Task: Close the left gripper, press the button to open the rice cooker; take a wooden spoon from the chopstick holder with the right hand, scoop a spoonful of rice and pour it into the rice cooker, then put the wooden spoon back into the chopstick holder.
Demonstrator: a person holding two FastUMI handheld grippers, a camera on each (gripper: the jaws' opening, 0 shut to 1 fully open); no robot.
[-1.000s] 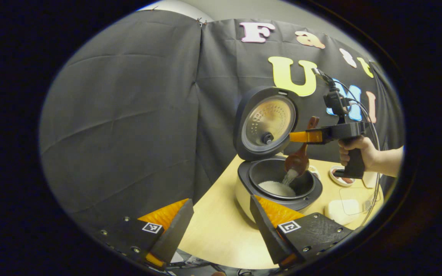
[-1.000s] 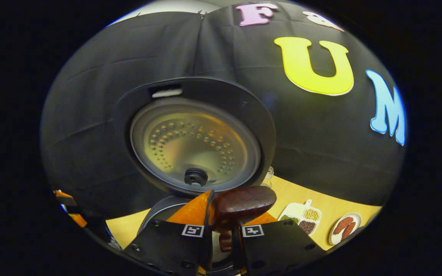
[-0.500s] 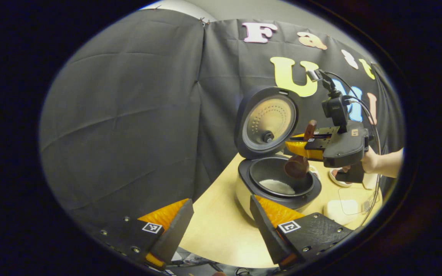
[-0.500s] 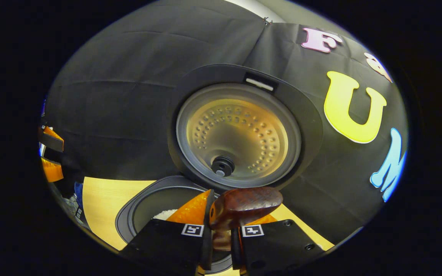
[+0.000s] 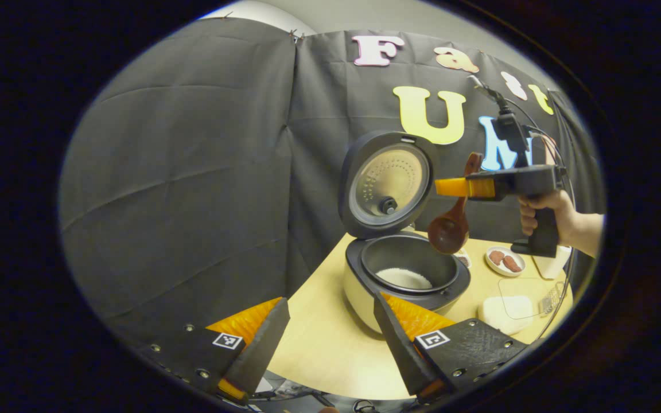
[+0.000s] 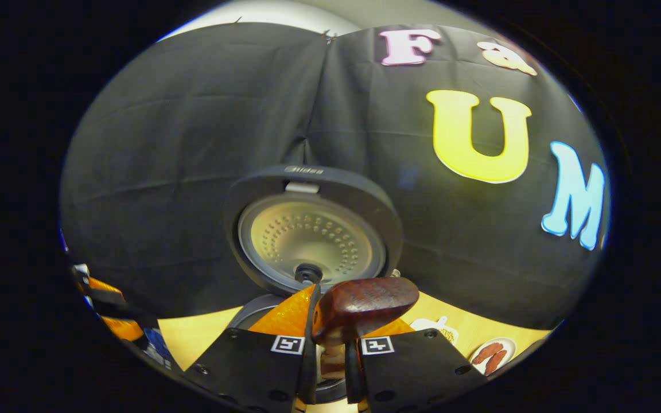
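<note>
A pale wooden bench is seen in the left gripper view, backed on two sides by the black cloth wall of the booth; a strip of light room wall is visible above the cloth. The rice cooker stands near the bench's back corner with its lid raised upright, and a small heap of white rice lies in the inner pot. To the right of the cooker a small white dish with brown pieces, a white cup and a lidded box of white rice are set on the bench. A broad bare stretch of bench is left in front of the cooker, running to the near rounded edge.

The left tool is held with its fingers spread wide, nothing between them, low over the near edge.

The right tool, gripped by a hand, is held level above and to the right of the open pot. The wooden spoon is clamped by its handle between both fingers and hangs bowl-down, clear of the cooker's rim. In the right gripper view the spoon's handle end is seen pinched between the right tool's fingers, with the lid beyond it.
</note>
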